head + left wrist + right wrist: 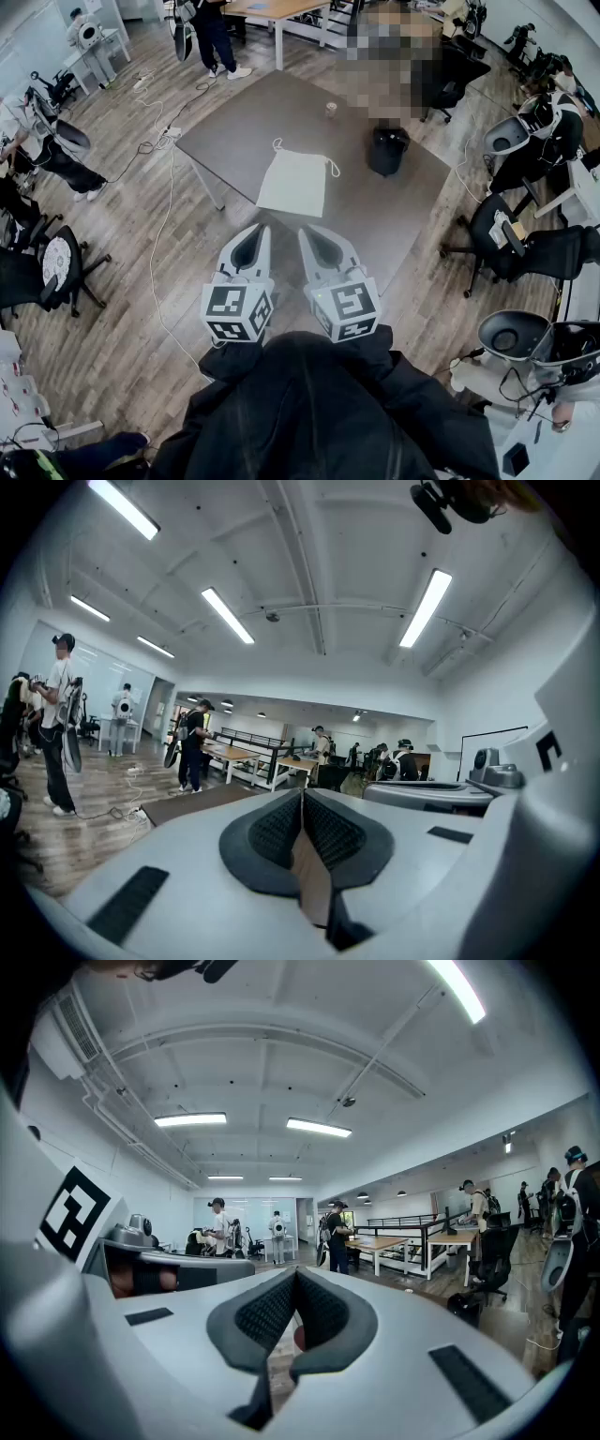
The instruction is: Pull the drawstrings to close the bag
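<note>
The big dark counter [394, 202] stands in the middle of the room, far out in front of the person. The white bag [292, 183] lies flat on it, near the middle. A black bin [387, 150] stands to the right of the bag, and a small cup [331, 110] sits on the far side.

The left gripper [253, 242] and the right gripper [314, 236] are side by side, close to the person's body. They are on the near side of the counter and well apart from the bag. The left one's fingers [272, 832] are pressed together with nothing between them. The right one's fingers [267, 1312] are pressed together too, and they hold nothing.

The drawstrings [277, 142] show as thin loops at the far end of the bag, one at the left corner and one at the right [333, 169].

It looks like the job has not begun. The bag's mouth does not look pulled tight. I think both grippers need to reach far out across the counter and open their fingers. Then each one should pinch a loop, and they pull apart to the left and right.
</note>
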### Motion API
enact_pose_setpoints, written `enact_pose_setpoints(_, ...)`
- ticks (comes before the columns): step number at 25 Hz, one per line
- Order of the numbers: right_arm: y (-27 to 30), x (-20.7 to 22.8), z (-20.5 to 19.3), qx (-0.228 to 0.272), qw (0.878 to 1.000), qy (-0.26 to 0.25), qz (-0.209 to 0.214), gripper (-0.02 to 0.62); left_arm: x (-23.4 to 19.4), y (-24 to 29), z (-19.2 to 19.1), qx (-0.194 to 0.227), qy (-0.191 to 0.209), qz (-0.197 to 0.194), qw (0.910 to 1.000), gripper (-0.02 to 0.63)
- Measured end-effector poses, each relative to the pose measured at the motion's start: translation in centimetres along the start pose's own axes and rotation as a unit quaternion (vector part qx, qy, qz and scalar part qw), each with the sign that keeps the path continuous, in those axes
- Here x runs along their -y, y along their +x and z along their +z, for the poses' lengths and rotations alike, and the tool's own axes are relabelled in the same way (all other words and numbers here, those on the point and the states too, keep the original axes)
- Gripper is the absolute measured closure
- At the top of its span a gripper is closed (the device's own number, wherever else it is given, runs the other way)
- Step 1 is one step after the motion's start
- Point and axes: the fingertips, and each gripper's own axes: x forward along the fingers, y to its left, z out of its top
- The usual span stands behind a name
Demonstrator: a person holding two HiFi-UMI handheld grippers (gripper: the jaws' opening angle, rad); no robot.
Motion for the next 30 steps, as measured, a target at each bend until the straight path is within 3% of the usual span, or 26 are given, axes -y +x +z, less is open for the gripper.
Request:
enact_pose_setpoints(11,1.6,-1.3,-0.8,-0.005,1.000,0.001,-0.003,0.574,-2.0,0.1,-0.9,-0.012,-0.010,-0.009,0.9998,0.568)
enact_pose_setpoints(30,6.3,-4.5,-6.6,-0.078,0.996,0.012,-0.036,0.574,-9.5,0.0,-5.7,-0.071,-0.042,-0.024,0.9963,0.568)
